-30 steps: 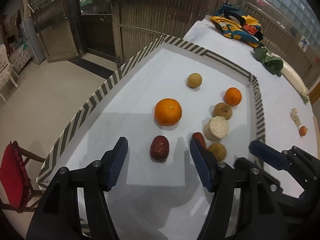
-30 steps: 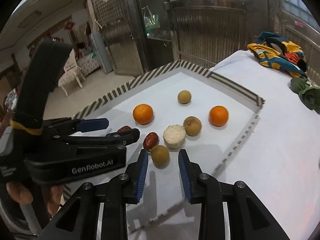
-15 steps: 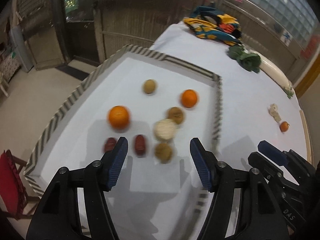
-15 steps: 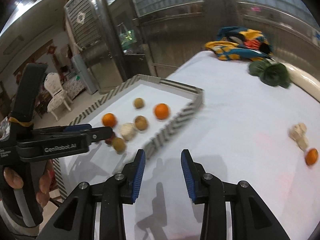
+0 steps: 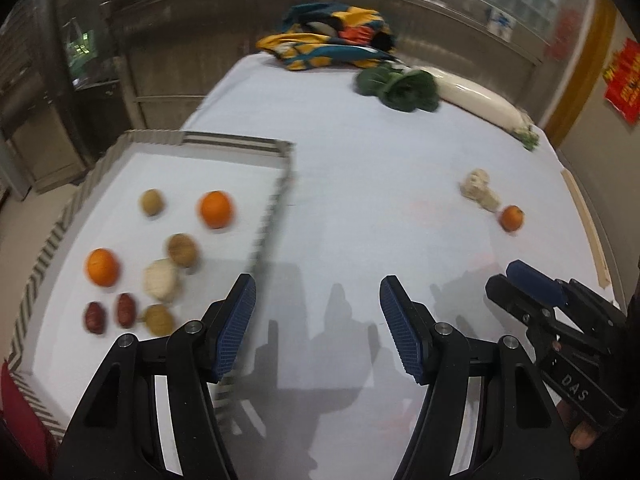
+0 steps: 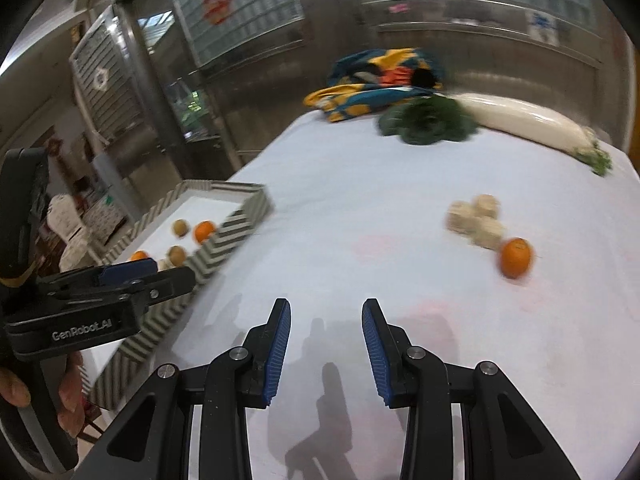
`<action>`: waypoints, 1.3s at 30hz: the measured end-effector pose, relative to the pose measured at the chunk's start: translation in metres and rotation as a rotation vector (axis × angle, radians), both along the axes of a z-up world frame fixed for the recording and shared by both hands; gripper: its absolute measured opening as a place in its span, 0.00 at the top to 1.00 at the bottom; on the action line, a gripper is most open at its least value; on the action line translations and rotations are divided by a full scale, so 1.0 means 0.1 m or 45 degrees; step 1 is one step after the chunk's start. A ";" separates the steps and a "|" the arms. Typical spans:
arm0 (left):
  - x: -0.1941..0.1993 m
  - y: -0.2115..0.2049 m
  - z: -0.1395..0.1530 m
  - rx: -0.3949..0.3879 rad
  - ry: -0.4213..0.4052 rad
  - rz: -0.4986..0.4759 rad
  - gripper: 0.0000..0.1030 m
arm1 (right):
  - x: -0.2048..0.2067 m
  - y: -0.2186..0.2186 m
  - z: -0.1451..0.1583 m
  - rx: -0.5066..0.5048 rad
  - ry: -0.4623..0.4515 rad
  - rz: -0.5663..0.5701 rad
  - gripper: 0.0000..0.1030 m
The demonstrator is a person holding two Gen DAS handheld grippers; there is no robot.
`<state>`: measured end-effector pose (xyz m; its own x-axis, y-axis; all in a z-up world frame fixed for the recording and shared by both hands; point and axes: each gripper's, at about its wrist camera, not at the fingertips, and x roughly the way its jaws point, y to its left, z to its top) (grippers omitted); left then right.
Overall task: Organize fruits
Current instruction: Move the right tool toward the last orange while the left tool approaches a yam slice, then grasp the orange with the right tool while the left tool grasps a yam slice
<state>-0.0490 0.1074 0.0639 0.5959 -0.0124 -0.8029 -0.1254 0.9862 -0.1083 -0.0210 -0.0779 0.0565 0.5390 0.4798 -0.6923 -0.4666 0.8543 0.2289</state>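
Orange and alone, the loose orange (image 6: 516, 258) sits on the desk (image 6: 360, 220) at right of the right wrist frame, beside the pale chunks (image 6: 476, 220). Right gripper (image 6: 326, 346), fingers apart and empty, looks nearer than the equally parted, empty left gripper (image 5: 318, 326).

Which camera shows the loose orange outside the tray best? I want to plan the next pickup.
The right wrist view: the loose orange is larger there, beside the pale chunks, ahead and right of the open right tongs. The left wrist view shows it small, far right, slightly blurred.
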 end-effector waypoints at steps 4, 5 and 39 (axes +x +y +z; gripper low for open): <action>0.15 -0.26 -0.03 -0.019 0.014 -0.070 0.37 | 0.10 -0.38 -0.09 -0.044 0.017 -0.086 0.65; 0.20 -0.32 -0.04 -0.026 0.016 -0.088 0.37 | 0.12 -0.49 -0.11 -0.055 0.024 -0.110 0.65; 1.83 -1.27 -0.35 -0.221 0.164 -0.123 0.37 | 1.09 -1.11 -0.39 -0.045 0.106 -0.135 0.70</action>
<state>0.1344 -0.0198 0.0288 0.4778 -0.2093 -0.8531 -0.0551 0.9622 -0.2669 0.0881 -0.1885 0.0180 0.5256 0.3981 -0.7519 -0.3542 0.9059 0.2321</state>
